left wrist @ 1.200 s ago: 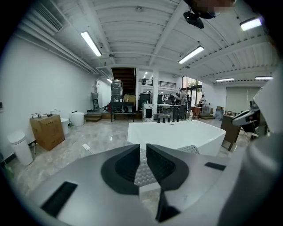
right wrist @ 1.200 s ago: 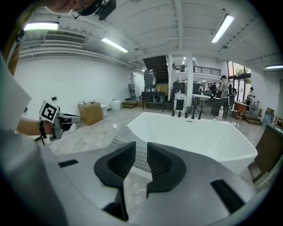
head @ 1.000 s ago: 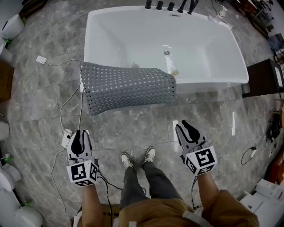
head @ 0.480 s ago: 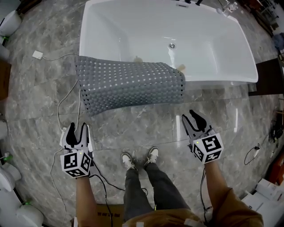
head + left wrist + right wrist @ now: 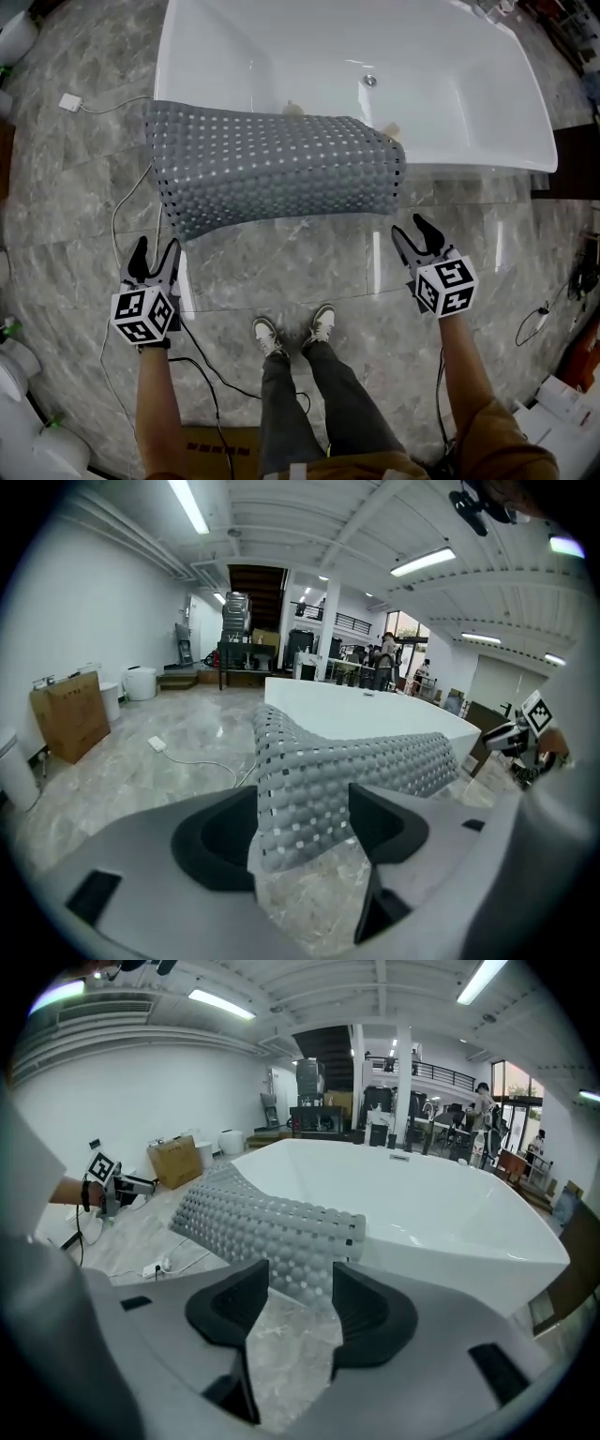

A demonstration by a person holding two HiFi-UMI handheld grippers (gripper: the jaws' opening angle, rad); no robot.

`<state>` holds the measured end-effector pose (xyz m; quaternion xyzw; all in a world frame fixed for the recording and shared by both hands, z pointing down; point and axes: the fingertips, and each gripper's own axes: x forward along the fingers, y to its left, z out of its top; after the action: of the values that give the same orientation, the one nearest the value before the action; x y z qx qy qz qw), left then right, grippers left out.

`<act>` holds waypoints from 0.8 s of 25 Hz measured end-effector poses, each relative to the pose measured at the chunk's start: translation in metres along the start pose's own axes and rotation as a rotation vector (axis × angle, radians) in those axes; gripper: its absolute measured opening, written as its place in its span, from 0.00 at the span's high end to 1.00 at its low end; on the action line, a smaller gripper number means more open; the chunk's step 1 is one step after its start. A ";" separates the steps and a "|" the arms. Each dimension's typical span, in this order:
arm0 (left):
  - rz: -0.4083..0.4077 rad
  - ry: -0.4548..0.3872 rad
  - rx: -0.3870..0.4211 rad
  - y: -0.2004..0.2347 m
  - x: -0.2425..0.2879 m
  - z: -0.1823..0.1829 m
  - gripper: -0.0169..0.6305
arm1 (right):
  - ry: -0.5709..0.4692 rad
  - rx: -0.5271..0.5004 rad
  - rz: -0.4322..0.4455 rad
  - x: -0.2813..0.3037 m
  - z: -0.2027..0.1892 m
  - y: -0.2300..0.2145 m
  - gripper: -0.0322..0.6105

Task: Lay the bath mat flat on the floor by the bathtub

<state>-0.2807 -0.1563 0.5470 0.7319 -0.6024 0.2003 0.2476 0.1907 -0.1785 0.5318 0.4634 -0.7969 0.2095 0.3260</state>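
A grey perforated bath mat hangs over the near rim of the white bathtub, its left end sagging toward the floor. My left gripper is low on the left, just short of the mat's lower left corner. Its jaws are opening. In the left gripper view that corner shows in the gap of the gripper, with no pad pressing on it. My right gripper is below the mat's right end, jaws opening and empty. The right gripper faces the mat, which lies beyond the jaws.
The floor is grey marble tile. A white adaptor and its cable lie on the floor left of the mat. The person's shoes stand between the grippers. A dark cabinet stands right of the tub, and a cardboard box stands far left.
Both grippers have moved forward toward the mat and their jaws have spread wider. The head view has shifted closer to the tub.
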 end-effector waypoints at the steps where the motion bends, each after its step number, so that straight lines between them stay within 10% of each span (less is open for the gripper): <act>1: -0.010 0.011 0.010 0.001 0.007 -0.004 0.51 | 0.005 0.005 -0.004 0.007 -0.003 -0.005 0.63; 20: -0.206 0.108 -0.013 0.026 0.101 -0.075 0.21 | 0.051 0.084 -0.025 0.095 -0.047 -0.052 0.48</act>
<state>-0.2867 -0.1941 0.6692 0.7764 -0.5110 0.2090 0.3040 0.2178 -0.2311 0.6338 0.4811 -0.7731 0.2503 0.3291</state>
